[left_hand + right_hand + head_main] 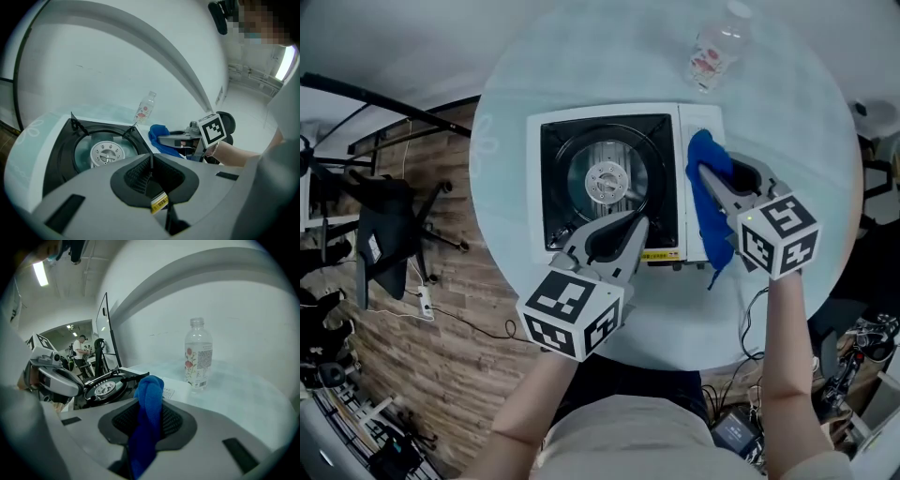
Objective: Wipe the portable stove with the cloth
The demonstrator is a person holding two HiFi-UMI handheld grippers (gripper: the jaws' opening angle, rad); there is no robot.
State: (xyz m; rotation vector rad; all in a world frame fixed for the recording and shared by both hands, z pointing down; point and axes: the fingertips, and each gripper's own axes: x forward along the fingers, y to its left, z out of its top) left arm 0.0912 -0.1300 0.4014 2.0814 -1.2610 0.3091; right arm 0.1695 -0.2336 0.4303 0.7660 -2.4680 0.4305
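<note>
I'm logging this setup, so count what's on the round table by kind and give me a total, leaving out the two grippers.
Portable stove: 1
Blue cloth: 1
Clear plastic bottle: 1
Total: 3

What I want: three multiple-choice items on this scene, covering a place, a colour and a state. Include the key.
1. Where is the bottle? A) on the floor B) on the table beyond the stove C) on a shelf
2. What colour is the cloth? A) blue B) red C) white
3. The right gripper is: A) open and empty B) shut on the bottle C) shut on the cloth
Key: 1 B, it stands past the stove's far edge; 2 A, blue in every view; 3 C, the cloth is pinched between its jaws.
</note>
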